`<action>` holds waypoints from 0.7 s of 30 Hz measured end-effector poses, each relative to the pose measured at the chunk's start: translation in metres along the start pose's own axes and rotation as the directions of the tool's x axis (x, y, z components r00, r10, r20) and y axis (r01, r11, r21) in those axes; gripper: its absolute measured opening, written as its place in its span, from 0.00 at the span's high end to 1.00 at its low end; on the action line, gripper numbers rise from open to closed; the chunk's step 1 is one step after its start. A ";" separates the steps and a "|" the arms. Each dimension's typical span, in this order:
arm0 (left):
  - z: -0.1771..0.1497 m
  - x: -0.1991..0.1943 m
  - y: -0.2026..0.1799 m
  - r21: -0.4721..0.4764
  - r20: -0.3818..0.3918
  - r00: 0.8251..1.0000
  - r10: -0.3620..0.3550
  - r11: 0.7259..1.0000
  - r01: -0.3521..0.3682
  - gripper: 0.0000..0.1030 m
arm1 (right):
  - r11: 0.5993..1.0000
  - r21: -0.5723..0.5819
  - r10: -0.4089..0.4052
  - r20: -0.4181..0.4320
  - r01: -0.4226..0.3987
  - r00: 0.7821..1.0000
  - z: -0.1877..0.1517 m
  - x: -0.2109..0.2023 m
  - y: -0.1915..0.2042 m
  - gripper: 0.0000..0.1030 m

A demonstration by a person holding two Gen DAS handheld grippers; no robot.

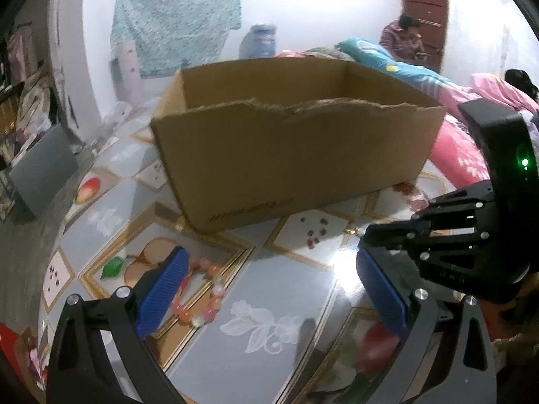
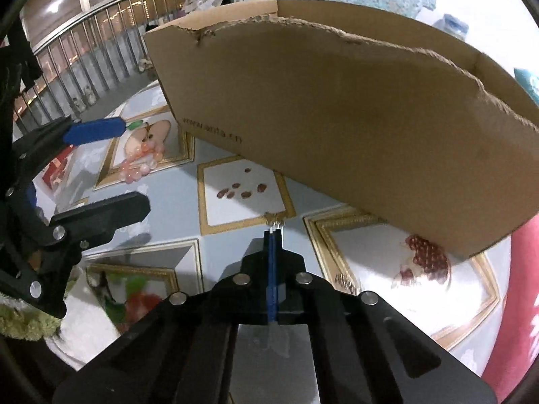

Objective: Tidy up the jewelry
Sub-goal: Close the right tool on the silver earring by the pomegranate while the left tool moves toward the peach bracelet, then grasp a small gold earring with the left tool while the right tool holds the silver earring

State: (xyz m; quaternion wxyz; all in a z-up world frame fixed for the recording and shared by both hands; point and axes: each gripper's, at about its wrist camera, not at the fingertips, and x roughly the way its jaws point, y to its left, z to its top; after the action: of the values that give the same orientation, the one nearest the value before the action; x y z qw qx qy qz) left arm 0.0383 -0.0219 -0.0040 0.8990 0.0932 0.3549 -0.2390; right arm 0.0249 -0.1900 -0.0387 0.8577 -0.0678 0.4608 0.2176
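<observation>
The right gripper (image 2: 273,232) has its blue pads pressed flat together on a small gold piece of jewelry (image 2: 275,225), of which only thin wire loops poke past the tips; what kind of piece it is I cannot tell. It sits low over the patterned tablecloth (image 2: 175,202), just short of the near wall of the cardboard box (image 2: 353,118). The left gripper (image 1: 269,282) is spread wide and holds nothing, with the pink beaded bracelet (image 1: 198,294) lying on the cloth just beside its left pad. The likely trouble: the pinched piece is tiny and gripped only at its edge, so it could slip out while being lifted over the box's torn rim, or snag on that ragged cardboard. The bracelet's round beads may roll away from a closing pad. By count: one box, one bracelet, one gold piece in hand, two grippers. Whether the box already contains jewelry is hidden.
</observation>
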 end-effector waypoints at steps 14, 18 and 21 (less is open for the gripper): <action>0.014 0.013 -0.016 0.034 0.016 0.998 -0.068 0.997 0.068 0.05 | 0.994 0.098 0.036 0.046 -0.041 0.998 -0.010 -0.028 -0.025 0.79; 0.013 0.011 -0.013 0.022 0.019 0.998 -0.064 0.998 0.064 0.07 | 0.999 0.036 0.027 0.048 -0.029 0.998 0.003 -0.016 -0.015 0.78; 0.012 0.010 -0.011 0.017 0.016 0.998 -0.062 0.998 0.062 0.11 | 1.000 0.007 0.025 0.029 -0.025 0.999 0.004 -0.004 -0.013 0.93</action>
State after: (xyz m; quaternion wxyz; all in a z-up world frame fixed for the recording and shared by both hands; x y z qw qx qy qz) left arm 0.0463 -0.0390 -0.0024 0.8932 0.0875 0.3483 -0.2706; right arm 0.0313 -0.2016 -0.0342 0.8618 -0.0559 0.4499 0.2277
